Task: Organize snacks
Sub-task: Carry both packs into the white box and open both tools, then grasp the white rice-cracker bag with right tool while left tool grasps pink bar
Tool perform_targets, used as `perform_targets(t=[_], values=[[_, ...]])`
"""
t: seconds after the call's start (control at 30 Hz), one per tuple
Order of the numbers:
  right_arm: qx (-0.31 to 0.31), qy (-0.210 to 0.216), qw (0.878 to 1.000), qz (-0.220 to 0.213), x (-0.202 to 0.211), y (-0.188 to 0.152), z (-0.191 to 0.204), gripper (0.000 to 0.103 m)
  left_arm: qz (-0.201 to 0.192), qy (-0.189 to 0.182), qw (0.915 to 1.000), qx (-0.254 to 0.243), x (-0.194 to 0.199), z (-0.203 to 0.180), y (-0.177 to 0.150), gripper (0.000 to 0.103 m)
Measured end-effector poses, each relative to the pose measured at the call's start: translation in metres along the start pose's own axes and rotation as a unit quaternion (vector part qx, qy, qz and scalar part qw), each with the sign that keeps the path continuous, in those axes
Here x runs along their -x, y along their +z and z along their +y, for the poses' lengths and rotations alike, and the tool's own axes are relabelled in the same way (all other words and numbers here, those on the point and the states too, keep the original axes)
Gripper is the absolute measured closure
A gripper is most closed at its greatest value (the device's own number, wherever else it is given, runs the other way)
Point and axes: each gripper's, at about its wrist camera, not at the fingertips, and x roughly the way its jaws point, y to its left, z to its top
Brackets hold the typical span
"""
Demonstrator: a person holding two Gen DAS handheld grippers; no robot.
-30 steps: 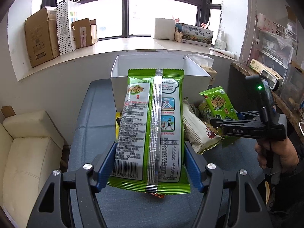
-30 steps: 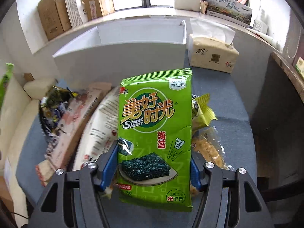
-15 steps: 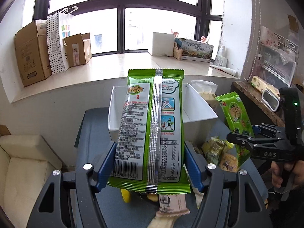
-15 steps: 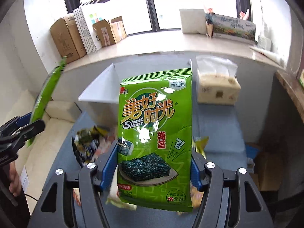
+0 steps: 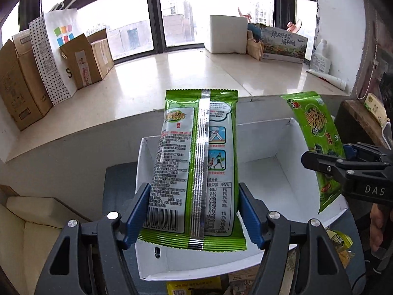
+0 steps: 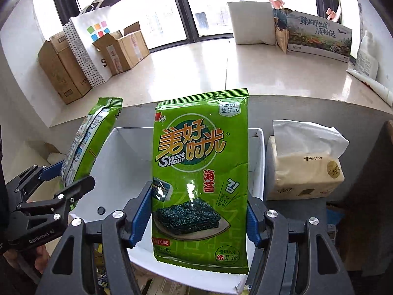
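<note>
Left gripper (image 5: 194, 211): clamped on green foil seaweed packet, back outward (image 5: 196, 167), frame centre. Right gripper (image 6: 199, 213): clamped on matching green seaweed packet (image 6: 200, 172). Both above empty white cardboard box (image 5: 282, 169); loose snacks at lower edge unsorted.

windows (image 5: 157, 17): bright daylight | sill (image 5: 184, 71): cardboard boxes (image 5: 22, 83), paper bag (image 5: 56, 54) | cream sofa (image 5: 32, 233) lower left

Both wrist cameras look forward and slightly down, close over the white box (image 5: 282, 142) (image 6: 118, 147) (windowsill (image 5: 184, 73) (image 6: 221, 68) behind), which both share.
</note>
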Motion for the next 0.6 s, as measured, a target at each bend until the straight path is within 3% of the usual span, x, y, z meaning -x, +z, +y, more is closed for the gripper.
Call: perform_targets(t=[0.03, 0.07, 0.1, 0.13, 0.23, 0.33, 0.47, 0.6], values=[[-0.005, 0.001, 1.000, 0.002, -0.004, 0.000, -0.003, 0.027, 0.007, 0.004, 1.0000, 0.002, -0.006, 0.000, -0.001, 0.022], [-0.014, 0.005, 1.000, 0.004, -0.007, -0.002, -0.008, 0.010, 0.009, 0.006, 0.9999, 0.005, -0.010, 0.000, -0.003, 0.015], [-0.032, 0.007, 0.999, 0.003, -0.009, -0.003, -0.015, 0.003, 0.010, 0.005, 0.9999, 0.005, -0.013, 0.001, -0.006, 0.000], [-0.046, 0.010, 0.999, 0.000, -0.009, -0.005, -0.020, 0.000, 0.002, 0.007, 0.9999, 0.008, -0.013, 0.003, -0.009, 0.000], [-0.075, 0.022, 0.997, 0.006, -0.010, -0.010, -0.034, 0.000, -0.002, 0.014, 0.9998, 0.016, -0.013, 0.011, -0.019, 0.000], [-0.069, 0.008, 0.998, -0.002, -0.003, -0.013, -0.037, 0.000, -0.009, 0.005, 0.9992, 0.038, -0.007, 0.023, -0.022, 0.000], [-0.050, 0.027, 0.997, -0.057, 0.028, -0.017, -0.031, 0.000, -0.052, -0.020, 0.9976, 0.041, 0.021, 0.026, -0.027, 0.000], [-0.019, 0.006, 0.994, -0.106, 0.063, -0.028, -0.014, 0.000, -0.064, -0.024, 0.9974, 0.021, 0.058, 0.016, -0.037, 0.000]])
